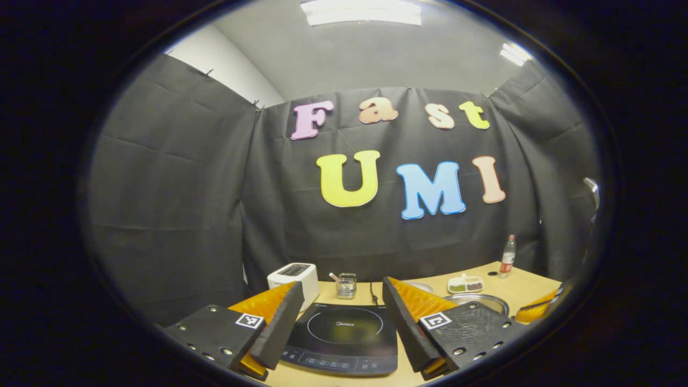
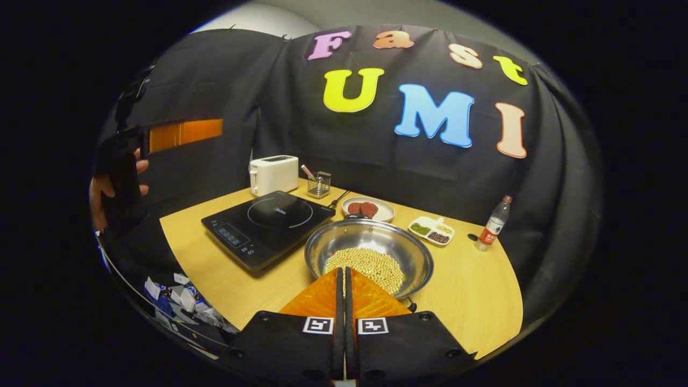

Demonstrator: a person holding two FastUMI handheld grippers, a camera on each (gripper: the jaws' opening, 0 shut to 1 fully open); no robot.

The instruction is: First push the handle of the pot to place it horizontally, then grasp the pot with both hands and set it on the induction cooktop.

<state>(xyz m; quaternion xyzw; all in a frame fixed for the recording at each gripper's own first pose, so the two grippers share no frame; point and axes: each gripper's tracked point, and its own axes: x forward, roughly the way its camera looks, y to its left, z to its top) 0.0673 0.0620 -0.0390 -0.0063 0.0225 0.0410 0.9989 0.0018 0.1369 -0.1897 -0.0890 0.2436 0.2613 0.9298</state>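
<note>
My right tool [image 2: 344, 279] sat w/ fingers pressed together, nothing between them, tips just over the near rim of the pot [image 2: 371, 252]. The pot, holding pale beans, stood on the table [image 2: 473, 301] right beside the induction cooktop [image 2: 269, 223], not on it. My left tool [image 1: 339, 303] was spread wide & empty, raised above the cooktop; in the right gripper view a hand [image 2: 102, 196] held it up at far left.
</note>
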